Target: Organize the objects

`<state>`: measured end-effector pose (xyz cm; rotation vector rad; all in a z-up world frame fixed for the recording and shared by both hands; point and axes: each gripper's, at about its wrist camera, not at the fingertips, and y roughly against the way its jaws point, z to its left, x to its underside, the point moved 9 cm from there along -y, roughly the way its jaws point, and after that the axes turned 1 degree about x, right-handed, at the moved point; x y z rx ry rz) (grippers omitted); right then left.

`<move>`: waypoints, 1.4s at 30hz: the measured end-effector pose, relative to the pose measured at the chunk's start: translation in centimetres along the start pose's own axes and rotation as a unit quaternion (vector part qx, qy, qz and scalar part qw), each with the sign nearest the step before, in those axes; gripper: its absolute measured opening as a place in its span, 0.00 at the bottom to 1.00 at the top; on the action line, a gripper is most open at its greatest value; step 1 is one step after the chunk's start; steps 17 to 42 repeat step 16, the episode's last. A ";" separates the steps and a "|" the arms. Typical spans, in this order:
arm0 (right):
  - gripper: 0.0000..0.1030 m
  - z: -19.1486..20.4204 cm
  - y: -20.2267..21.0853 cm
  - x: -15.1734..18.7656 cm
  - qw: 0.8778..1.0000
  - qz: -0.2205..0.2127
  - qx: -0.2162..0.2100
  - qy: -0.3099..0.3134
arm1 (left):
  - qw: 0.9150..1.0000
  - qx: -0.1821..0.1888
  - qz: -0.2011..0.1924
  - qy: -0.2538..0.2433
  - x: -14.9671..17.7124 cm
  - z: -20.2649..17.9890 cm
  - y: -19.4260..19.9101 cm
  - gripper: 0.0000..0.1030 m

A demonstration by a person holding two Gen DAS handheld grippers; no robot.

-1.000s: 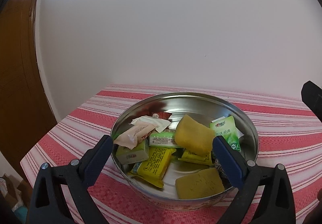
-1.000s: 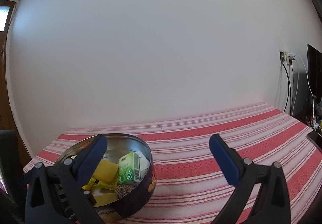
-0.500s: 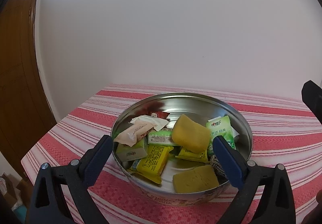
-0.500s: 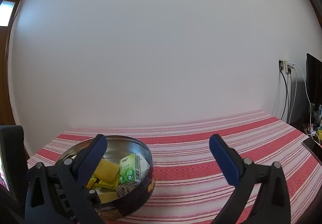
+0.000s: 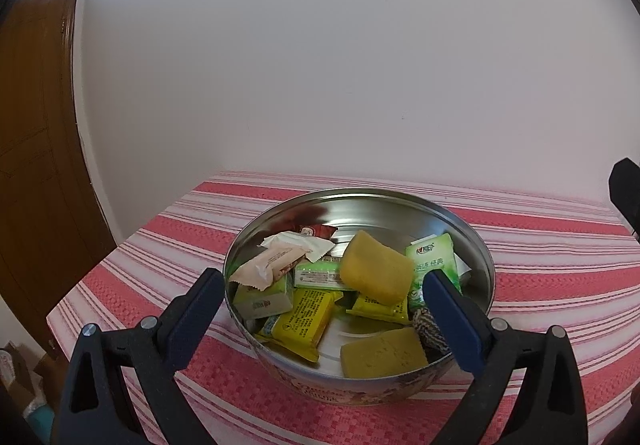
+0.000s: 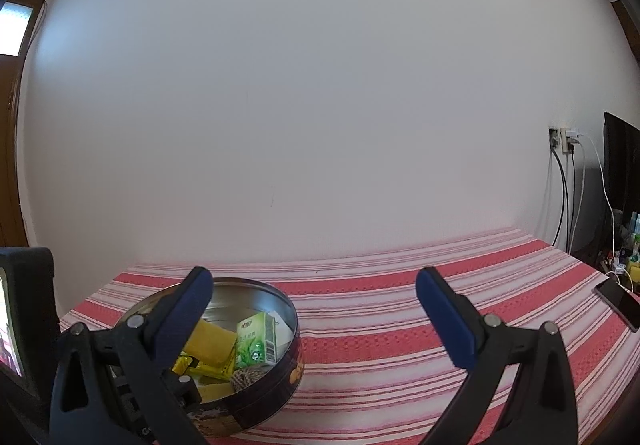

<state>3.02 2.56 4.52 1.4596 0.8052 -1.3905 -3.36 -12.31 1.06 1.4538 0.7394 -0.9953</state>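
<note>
A round metal tin (image 5: 476,241) stands on the red-and-white striped tablecloth (image 5: 160,245). It holds several snack packets: yellow sponges (image 5: 376,273), a green packet (image 5: 434,265), yellow packets (image 5: 304,315), a beige wrapper (image 5: 272,265) and a ball of twine (image 5: 426,325). My left gripper (image 5: 324,311) is open and empty, hovering just above the tin's near side. My right gripper (image 6: 314,309) is open and empty, to the right of the tin (image 6: 294,329), above the cloth.
A white wall runs behind the table. A brown wooden door (image 5: 32,165) is at the left. A phone (image 6: 618,303) lies at the table's right edge. Cables and a wall socket (image 6: 566,141) are at the right, beside a dark screen (image 6: 622,165).
Both grippers have drawn back and up a little from the tin. The tin looks slightly smaller and farther. Nothing was picked up or let go.
</note>
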 end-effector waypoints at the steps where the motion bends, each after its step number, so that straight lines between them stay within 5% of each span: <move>1: 1.00 0.0 0.0 0.0 1.000 0.000 0.000 0.000 | 1.000 -0.004 -0.002 -0.003 0.0 0.0 0.0 0.98; 42: 1.00 -0.7 -0.3 0.1 1.000 -0.001 0.009 -0.006 | 1.000 0.016 -0.004 0.014 -0.1 0.0 -0.1 0.98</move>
